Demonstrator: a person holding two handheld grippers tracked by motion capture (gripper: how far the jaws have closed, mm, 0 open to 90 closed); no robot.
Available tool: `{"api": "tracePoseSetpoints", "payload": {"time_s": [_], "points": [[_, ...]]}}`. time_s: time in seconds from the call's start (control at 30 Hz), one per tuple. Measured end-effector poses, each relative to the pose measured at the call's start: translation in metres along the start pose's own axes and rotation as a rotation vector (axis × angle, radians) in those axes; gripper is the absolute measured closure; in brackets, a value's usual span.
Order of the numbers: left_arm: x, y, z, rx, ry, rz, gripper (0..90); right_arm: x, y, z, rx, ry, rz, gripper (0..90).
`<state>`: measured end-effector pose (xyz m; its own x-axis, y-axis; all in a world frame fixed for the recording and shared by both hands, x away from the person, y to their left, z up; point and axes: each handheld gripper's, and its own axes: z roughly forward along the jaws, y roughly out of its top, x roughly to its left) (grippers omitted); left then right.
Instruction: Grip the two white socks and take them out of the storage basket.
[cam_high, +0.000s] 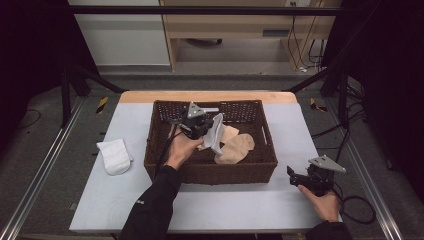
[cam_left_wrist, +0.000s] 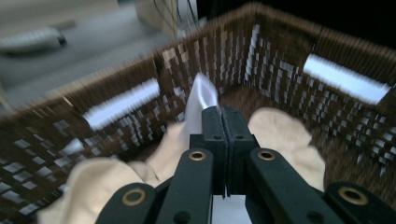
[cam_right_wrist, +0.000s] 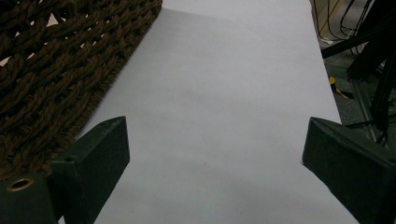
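Observation:
A brown wicker basket (cam_high: 210, 172) stands in the middle of the table. My left gripper (cam_high: 207, 127) is inside it, held above the bottom and shut on a white cloth (cam_high: 216, 132) that hangs from the pads. In the left gripper view the jaws (cam_left_wrist: 222, 112) are pressed together with the white cloth (cam_left_wrist: 201, 95) sticking up beyond them. Beige cloth pieces (cam_high: 235, 147) lie on the basket's bottom below, and beige cloth (cam_left_wrist: 280, 135) is on both sides of the jaws. My right gripper (cam_high: 295, 175) rests open on the table at the basket's right front corner, nothing between its fingers (cam_right_wrist: 93, 154).
A folded white cloth (cam_high: 115, 156) lies on the grey table top (cam_high: 225, 205) left of the basket. The basket's woven wall (cam_left_wrist: 280, 56) rises close around the left gripper. In the right gripper view the basket's side (cam_right_wrist: 56, 60) is at the left, with bare table (cam_right_wrist: 224, 84) ahead.

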<state>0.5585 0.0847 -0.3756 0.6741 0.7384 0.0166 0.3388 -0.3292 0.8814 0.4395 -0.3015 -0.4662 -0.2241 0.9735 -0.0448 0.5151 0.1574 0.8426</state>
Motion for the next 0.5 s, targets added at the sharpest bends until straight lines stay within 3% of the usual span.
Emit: {"api": "tracePoseSetpoints", "payload": {"time_s": [0.13,0.23,0.5], "points": [[0.003,0.007,-0.022,-0.091,0.004,-0.005,89.1,0.000,0.000,0.000,0.002,-0.001,-0.002,7.6],[0.006,0.012,-0.035,-0.131,0.020,0.010,89.2,0.000,0.000,0.000,0.002,-0.001,-0.002,7.7],[0.008,0.027,-0.072,-0.277,0.018,-0.006,89.1,0.000,0.000,0.001,0.004,-0.004,-0.002,7.7]]}}
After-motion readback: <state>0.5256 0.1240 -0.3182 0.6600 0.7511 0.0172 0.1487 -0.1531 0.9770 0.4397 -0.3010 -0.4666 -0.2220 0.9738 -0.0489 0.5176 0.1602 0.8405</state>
